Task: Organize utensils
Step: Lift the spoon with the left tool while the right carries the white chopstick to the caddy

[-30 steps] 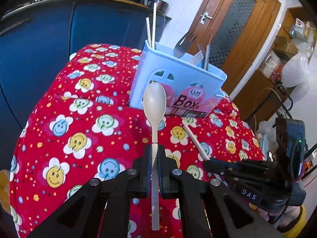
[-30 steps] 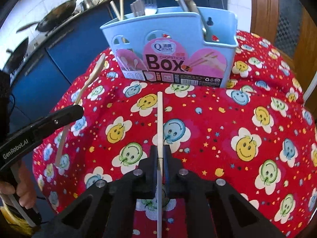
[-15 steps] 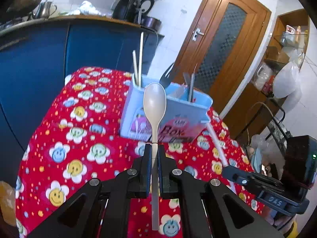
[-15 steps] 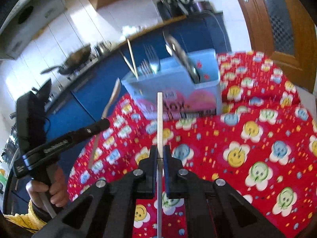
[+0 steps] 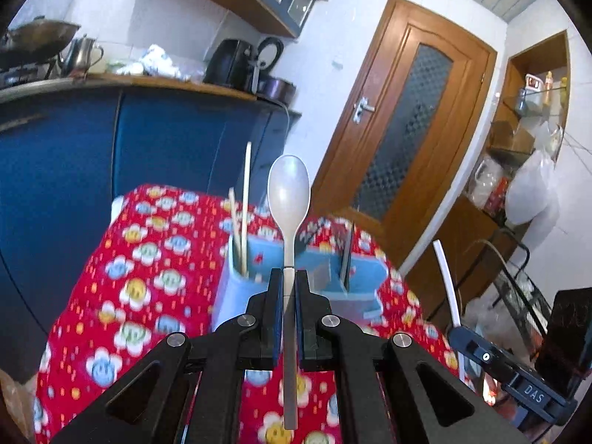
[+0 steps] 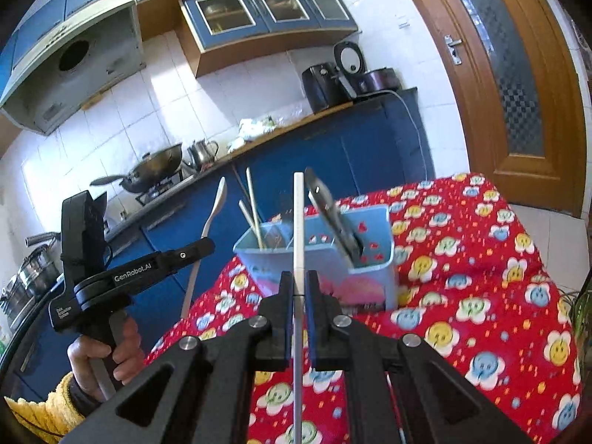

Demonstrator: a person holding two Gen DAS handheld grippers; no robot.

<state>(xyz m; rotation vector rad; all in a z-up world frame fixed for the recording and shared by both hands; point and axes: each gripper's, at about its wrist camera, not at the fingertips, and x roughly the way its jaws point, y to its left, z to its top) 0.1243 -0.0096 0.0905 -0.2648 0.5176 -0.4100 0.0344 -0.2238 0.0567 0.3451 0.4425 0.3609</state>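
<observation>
Spoon [image 5: 288,199], pale grey, clamped by its handle in left gripper [image 5: 289,277], bowl up, upright, raised above light blue utensil box [image 5: 364,277]. White chopstick [image 6: 298,222] pinched likewise in right gripper [image 6: 299,281], upright, tip above box rim in right wrist view. Box standing on desk under red smiley-flower cloth [image 5: 148,281], already holding two pale chopsticks [image 5: 242,218] in its left compartment and a dark metal utensil [image 6: 331,218] leaning in the right one; other contents blurred. Left gripper's handle held by hand [image 6: 107,355] with yellow sleeve, seen at left edge of right wrist view. Behind: blue cabinets [image 5: 74,155], wok [image 6: 155,170] on stove, kettle [image 5: 79,55], wooden door [image 5: 403,111].
</observation>
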